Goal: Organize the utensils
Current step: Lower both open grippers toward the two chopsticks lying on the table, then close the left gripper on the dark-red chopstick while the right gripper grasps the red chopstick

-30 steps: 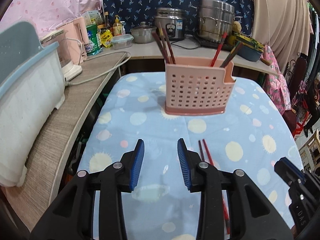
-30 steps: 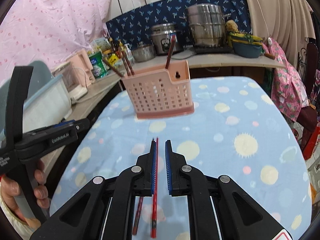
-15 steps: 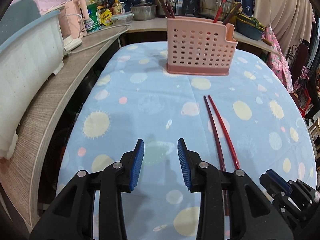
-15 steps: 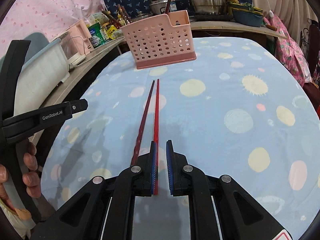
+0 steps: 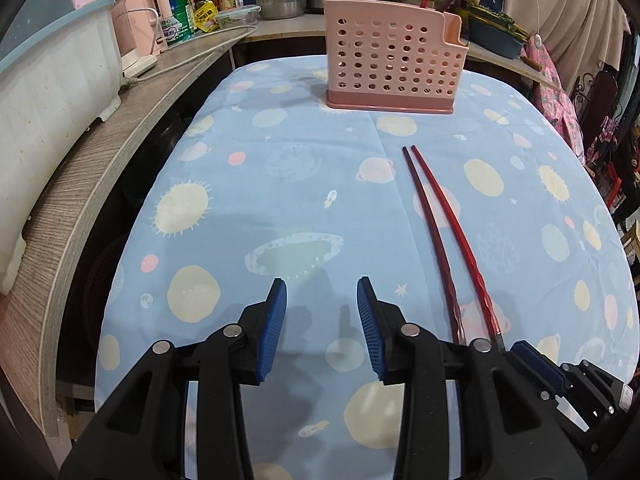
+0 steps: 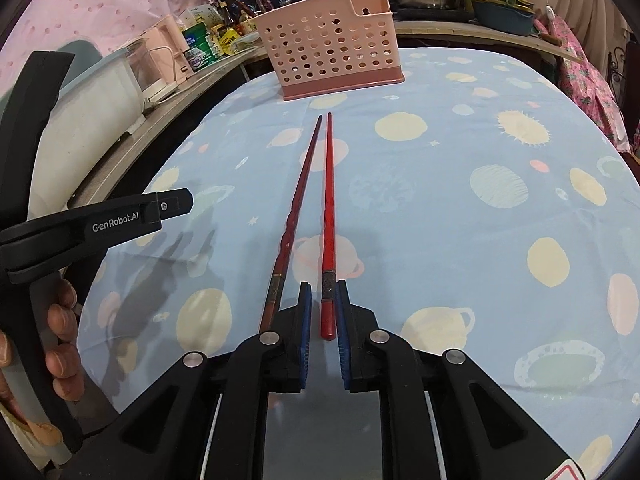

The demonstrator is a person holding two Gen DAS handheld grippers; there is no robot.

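Note:
Two red chopsticks lie side by side on the blue planet-print tablecloth [image 5: 280,184], a bright red one [image 6: 329,200] and a darker one [image 6: 298,200]. They also show in the left wrist view [image 5: 440,224]. A pink perforated utensil basket [image 5: 390,60] stands at the far end with several chopsticks in it; it also shows in the right wrist view [image 6: 332,60]. My right gripper [image 6: 322,286] is slightly open, its blue pads either side of the bright chopstick's thick end, which rests on the cloth. My left gripper [image 5: 321,284] is open and empty, left of the chopsticks.
A wooden counter [image 5: 100,160] runs along the left with a white and blue tub [image 5: 52,80], a pink appliance and bottles. Pots [image 5: 280,0] stand on the back counter. The table edge drops off at left and right.
Both grippers have pulled back toward the near table edge, so the basket looks farther away. The right gripper has opened a little around the bright chopstick's end.

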